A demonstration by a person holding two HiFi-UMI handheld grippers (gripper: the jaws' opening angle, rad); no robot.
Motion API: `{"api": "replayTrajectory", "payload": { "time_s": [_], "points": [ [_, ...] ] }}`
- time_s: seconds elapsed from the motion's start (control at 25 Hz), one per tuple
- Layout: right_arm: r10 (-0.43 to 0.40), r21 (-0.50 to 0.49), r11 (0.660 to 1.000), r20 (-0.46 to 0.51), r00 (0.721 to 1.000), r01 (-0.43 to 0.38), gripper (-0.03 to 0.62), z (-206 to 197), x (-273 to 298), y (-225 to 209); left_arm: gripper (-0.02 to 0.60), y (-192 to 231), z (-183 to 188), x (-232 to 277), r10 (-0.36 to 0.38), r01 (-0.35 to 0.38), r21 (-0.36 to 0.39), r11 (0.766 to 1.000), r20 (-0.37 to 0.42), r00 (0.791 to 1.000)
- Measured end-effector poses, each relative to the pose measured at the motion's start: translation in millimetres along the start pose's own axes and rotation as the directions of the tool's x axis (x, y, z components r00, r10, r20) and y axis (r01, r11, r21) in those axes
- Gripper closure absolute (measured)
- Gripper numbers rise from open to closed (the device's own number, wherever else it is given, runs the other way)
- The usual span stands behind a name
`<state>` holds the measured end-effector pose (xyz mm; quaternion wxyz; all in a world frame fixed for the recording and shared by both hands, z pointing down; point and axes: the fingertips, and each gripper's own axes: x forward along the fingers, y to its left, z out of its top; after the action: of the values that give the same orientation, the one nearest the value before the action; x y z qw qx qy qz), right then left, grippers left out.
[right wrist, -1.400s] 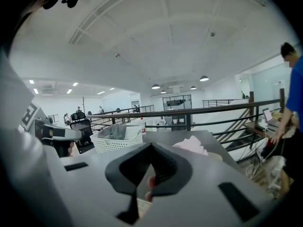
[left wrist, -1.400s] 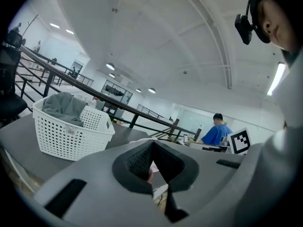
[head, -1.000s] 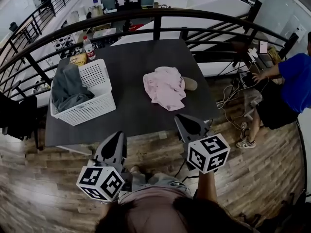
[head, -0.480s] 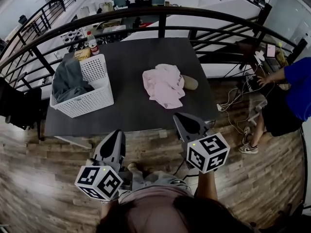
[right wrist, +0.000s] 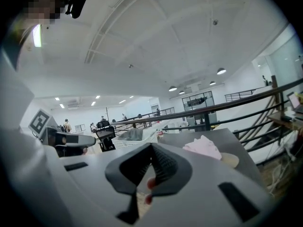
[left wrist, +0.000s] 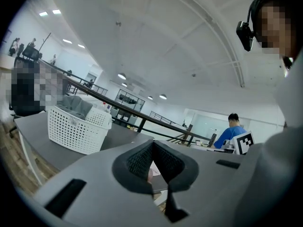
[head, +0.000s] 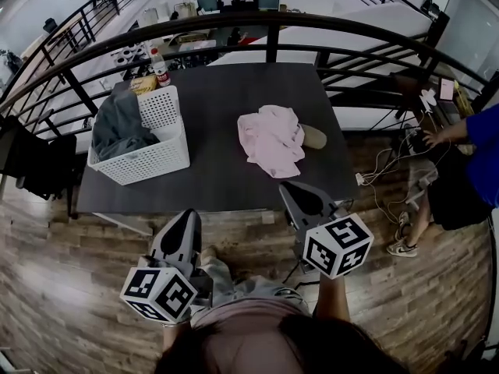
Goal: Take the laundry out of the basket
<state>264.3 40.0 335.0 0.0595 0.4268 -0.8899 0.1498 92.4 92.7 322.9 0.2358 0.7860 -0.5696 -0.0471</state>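
Observation:
A white perforated basket [head: 144, 148] stands at the left end of the dark table [head: 226, 178], with grey laundry [head: 119, 125] heaped in it. A pink garment [head: 271, 137] lies crumpled at the table's middle right, beside a beige item [head: 315, 137]. My left gripper [head: 185, 223] and right gripper [head: 296, 197] hover over the wooden floor, short of the table's near edge. Both are shut and hold nothing. The left gripper view shows its closed jaws [left wrist: 152, 146] with the basket [left wrist: 75, 126] ahead on the left. Past the right gripper's closed jaws [right wrist: 151, 150], its view shows the pink garment [right wrist: 203, 147].
A bottle [head: 162, 67] and a yellow packet [head: 144, 84] stand behind the basket. A black railing [head: 273, 22] curves round the table's far side. A person in blue [head: 483, 146] crouches at right near floor cables [head: 382, 178]. A black chair [head: 39, 166] is at left.
The head view has drifted, so the table and basket sit slightly further right in the frame. Both grippers stay shut in the same spot near the body.

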Motion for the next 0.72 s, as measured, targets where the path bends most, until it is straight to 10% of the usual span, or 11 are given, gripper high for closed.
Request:
{"api": "replayTrajectory", "payload": {
  "time_s": [0.72],
  "points": [
    [0.066,0.007,0.998,-0.02,0.998,-0.066,0.576,15.4,110.8,38.2,0.584,101.6,52.3,28.9,0.027,-0.027,-0.014,1.0,0.023,0.999]
  ]
}}
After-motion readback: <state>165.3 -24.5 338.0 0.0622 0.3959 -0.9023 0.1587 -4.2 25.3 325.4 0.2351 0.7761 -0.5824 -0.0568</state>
